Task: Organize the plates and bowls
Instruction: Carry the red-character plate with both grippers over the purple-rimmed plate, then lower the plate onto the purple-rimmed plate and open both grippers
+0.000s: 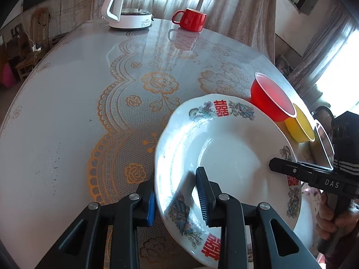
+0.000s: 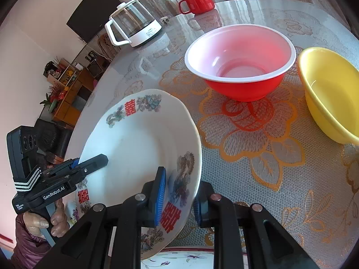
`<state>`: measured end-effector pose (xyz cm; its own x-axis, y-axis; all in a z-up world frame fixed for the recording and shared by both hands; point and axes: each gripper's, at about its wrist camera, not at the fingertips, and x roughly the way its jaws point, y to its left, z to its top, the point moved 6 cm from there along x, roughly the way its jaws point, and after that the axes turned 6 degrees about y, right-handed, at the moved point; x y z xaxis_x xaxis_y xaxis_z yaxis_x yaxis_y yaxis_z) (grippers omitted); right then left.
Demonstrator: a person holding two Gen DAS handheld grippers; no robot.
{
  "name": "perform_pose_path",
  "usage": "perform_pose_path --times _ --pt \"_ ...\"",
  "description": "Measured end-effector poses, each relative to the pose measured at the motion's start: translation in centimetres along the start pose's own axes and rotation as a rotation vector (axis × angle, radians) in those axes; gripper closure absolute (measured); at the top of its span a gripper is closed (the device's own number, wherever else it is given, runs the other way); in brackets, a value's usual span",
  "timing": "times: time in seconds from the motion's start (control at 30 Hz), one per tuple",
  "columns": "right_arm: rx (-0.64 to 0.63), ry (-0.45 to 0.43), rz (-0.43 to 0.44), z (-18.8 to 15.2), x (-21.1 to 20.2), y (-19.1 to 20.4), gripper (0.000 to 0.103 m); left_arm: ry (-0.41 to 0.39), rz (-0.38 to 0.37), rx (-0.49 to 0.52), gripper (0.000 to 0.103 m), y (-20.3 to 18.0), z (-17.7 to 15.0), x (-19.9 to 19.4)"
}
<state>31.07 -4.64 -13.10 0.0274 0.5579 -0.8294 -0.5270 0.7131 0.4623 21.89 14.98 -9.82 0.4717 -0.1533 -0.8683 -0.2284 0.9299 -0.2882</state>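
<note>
A white plate (image 1: 224,148) (image 2: 134,139) with red characters and painted flowers hangs tilted above the table, held on two sides. My left gripper (image 1: 178,201) (image 2: 89,161) is shut on its left rim, one pad under the edge and one on the inner face. My right gripper (image 2: 179,199) (image 1: 277,163) is shut on the opposite rim in the same way. A red bowl (image 1: 269,98) (image 2: 240,67) with a white rim stands upright on the table beyond the plate. Beside it on the right stands a yellow bowl (image 1: 300,127) (image 2: 327,94). Both bowls are empty.
A flower-patterned plate (image 2: 190,255) lies beneath the held plate at the near edge. A glass kettle (image 1: 130,4) (image 2: 134,27) on a white base and a red mug (image 1: 190,20) (image 2: 198,1) stand at the far side of the round lace-covered table (image 1: 67,112) (image 2: 291,179). Curtains hang behind.
</note>
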Motion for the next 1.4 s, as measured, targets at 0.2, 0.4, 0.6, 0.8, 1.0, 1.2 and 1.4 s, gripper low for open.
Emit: perform_pose_path --times 0.2,0.4,0.6,0.8,1.0,1.2,1.4 --pt "-0.013 -0.008 -0.001 -0.4 -0.7 0.1 0.083 -0.043 -0.005 0.042 0.075 -0.9 -0.3 -1.6" --pt "-0.037 -0.050 0.015 -0.9 -2.7 0.9 0.084 -0.077 -0.038 0.095 0.075 -3.2 -1.1 -2.8" --pt "-0.046 -0.080 -0.003 -2.2 -4.0 0.8 0.084 -0.091 -0.062 0.110 0.075 -4.7 -1.9 -3.4" --pt "-0.050 -0.139 -0.003 -3.8 -6.8 0.9 0.083 -0.135 -0.070 0.158 0.075 -7.4 -3.3 -5.8" --pt "-0.049 -0.171 -0.010 -7.3 -10.5 0.5 0.083 -0.150 -0.091 0.211 0.074 -11.1 -6.3 -7.4" --pt "-0.020 -0.158 -0.030 -11.4 -12.8 -1.5 0.083 -0.130 -0.123 0.243 0.073 -14.6 -10.0 -7.6" --pt "0.006 -0.117 -0.046 -14.6 -13.3 -3.6 0.082 -0.095 -0.128 0.240 0.072 -16.4 -12.8 -6.4"
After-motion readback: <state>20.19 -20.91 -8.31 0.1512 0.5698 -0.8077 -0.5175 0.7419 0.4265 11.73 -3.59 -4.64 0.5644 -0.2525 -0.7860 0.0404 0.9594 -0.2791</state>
